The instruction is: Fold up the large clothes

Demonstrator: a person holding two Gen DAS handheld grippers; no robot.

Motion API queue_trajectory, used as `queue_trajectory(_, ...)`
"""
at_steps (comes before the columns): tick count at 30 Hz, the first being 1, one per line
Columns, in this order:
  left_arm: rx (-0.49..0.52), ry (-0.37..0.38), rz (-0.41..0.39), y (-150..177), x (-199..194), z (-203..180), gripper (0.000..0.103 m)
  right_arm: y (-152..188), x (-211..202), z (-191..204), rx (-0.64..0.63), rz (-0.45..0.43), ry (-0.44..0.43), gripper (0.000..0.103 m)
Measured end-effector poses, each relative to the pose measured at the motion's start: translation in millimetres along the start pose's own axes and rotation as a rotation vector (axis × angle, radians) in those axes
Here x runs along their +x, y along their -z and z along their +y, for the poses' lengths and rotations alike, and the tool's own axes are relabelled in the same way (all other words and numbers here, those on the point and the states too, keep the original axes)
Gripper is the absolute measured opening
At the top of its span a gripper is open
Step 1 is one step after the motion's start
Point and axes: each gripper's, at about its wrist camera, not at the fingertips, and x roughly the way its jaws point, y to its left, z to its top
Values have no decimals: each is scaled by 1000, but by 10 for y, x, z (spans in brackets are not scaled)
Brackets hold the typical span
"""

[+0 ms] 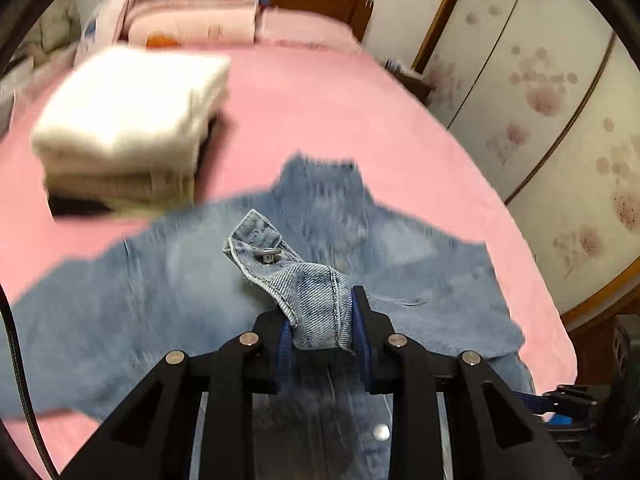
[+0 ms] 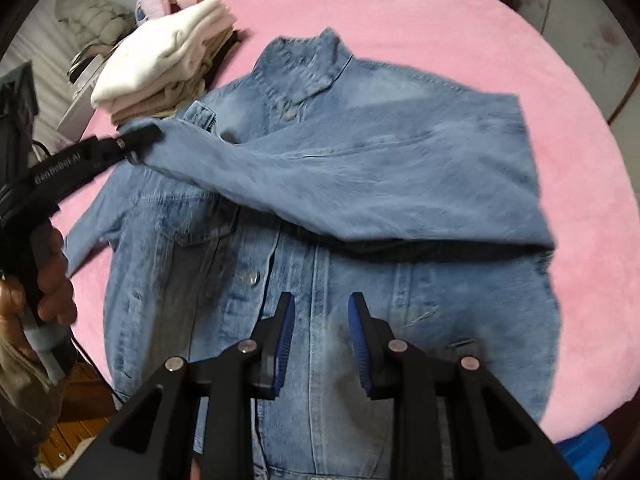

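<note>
A: Going left to right, what do you count?

B: One hand [image 2: 48, 280] at the left edge, wrapped round a black handle. Then one stack of folded clothes [image 2: 160, 64], soft and knitted-looking, white on top with beige layers beneath. I cannot count the layers through the blur.

A: And the grippers?

B: Two. The left gripper [image 1: 320, 320] is clamped on the cuff [image 1: 312, 300] of one sleeve [image 2: 340, 184], lifted and drawn across the chest. The cuff is stiff stitched denim with one metal button [image 1: 269, 257].

A: The jacket itself?

B: One denim jacket [image 2: 320, 260], faded blue, lying front-up on the pink bed cover [image 2: 460, 20], collar toward the far end. I see at least two metal buttons on its placket.

A: The right gripper?

B: The right gripper [image 2: 322, 336] hangs above the jacket's lower front, blue ribbed pads apart, nothing between them.
</note>
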Motion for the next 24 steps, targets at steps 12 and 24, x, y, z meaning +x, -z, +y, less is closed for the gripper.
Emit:
queue_trajectory(12, -157, -185, 239, 753, 811, 829, 40, -102, 219, -412, 49, 53, 106, 28)
queue_trajectory(24, -230, -213, 259, 727, 801, 790, 51, -25, 48, -1630, 225, -15, 151, 28)
